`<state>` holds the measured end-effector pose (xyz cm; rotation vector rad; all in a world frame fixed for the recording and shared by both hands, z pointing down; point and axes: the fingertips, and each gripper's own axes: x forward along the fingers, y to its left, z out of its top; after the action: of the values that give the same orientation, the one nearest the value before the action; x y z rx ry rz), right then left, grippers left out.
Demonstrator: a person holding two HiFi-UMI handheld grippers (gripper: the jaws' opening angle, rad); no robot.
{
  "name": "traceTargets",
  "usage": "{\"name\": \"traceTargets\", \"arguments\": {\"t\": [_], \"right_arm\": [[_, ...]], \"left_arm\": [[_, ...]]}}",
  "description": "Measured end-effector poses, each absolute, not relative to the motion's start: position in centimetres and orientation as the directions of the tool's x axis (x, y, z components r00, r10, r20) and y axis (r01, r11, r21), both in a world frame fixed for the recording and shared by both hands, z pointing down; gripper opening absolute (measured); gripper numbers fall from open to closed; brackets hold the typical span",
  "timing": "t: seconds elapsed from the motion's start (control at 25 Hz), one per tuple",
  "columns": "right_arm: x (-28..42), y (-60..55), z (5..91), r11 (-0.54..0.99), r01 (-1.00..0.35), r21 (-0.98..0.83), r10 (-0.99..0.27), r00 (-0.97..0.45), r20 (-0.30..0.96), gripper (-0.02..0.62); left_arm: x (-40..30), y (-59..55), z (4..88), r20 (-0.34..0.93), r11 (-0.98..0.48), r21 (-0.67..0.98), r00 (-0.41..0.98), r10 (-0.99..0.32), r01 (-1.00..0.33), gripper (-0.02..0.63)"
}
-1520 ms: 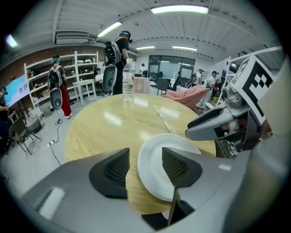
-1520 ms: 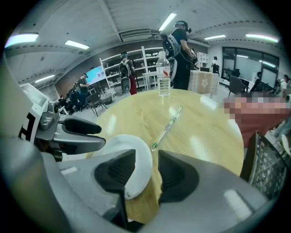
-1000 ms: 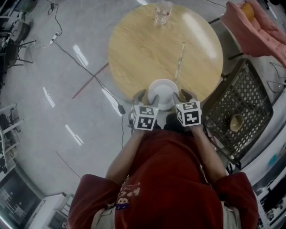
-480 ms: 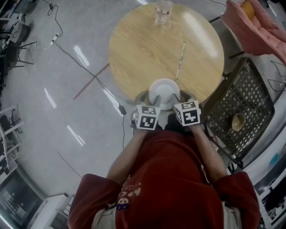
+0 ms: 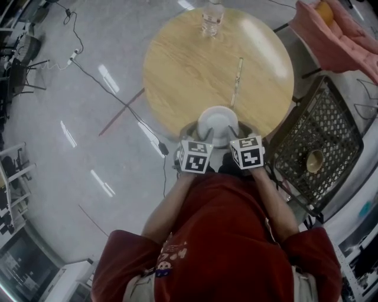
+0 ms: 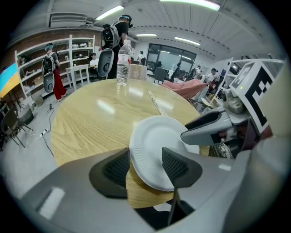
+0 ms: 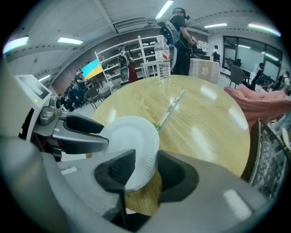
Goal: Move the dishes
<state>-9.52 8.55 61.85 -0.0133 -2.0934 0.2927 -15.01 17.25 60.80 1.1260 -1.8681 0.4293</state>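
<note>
One white paper plate (image 5: 217, 122) sits at the near edge of the round wooden table (image 5: 189, 65), right in front of the person. The left gripper (image 6: 145, 158) is at the plate's left side and the right gripper (image 7: 146, 166) is at its right side.

The left jaws have just been closing a little. Now they stand wide, with the plate's left rim between them. One jaw is over the plate and the other is just outside the rim. The right jaws stand apart too, a bit less wide, with the right rim between them. I do not see either one pinching the plate yet.

I think the plate is very light. It is thin and bendy, not hard like a real dish. It will not break, but it can fold or flop if only one side is held. The rim has little ridges, so it looks like the stiffest part and should not slip much. The best place to hold is the rim, on two sides across from each other. A soft pinch should do, because a hard one could crush the paper.

A water bottle (image 5: 212, 17) stands far across the table, well apart from the plate.
</note>
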Motion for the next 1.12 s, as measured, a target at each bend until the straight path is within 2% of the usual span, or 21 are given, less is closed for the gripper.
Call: {"name": "traceTargets", "arguments": {"t": [0.52, 0.84, 1.12], "right_arm": [[-6.7, 4.0, 60.3, 0.949, -0.247, -0.199, 0.025, -0.567, 0.823, 0.143], [-2.7, -0.7, 58.9, 0.897, -0.404, -0.181, -0.096, -0.576, 0.812, 0.143], [3.2, -4.9, 58.8, 0.784, -0.586, -0.205, -0.206, -0.557, 0.805, 0.144]], "left_arm": [[-12.9, 11.8, 58.7, 0.788, 0.4, 0.122, -0.156, -0.595, -0.908, 0.238], [-10.1, 6.1, 57.2, 0.762, 0.253, 0.117, -0.077, -0.643, -0.96, 0.238], [-5.2, 0.6, 56.9, 0.748, 0.077, 0.118, 0.038, -0.663, -0.99, 0.238]]}}
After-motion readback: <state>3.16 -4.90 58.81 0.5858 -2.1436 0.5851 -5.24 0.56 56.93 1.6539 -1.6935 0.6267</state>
